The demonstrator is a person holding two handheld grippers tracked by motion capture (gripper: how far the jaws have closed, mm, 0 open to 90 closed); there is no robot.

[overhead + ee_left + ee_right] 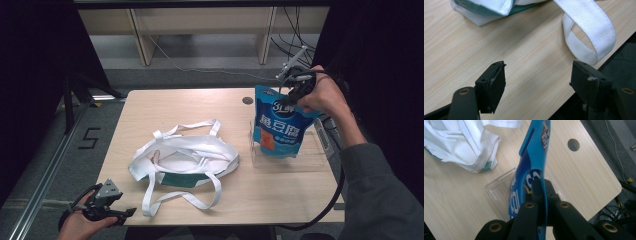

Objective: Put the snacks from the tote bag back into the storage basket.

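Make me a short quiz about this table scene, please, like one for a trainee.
1. True or false: the right gripper is shut on the blue pouch.
2. What lies under the pouch? A) a clear tray B) the white bag C) a bowl
3. How do the left gripper's jaws stand?

Key: 1 true. 2 A. 3 open, with nothing between them, above the table near a bag strap.
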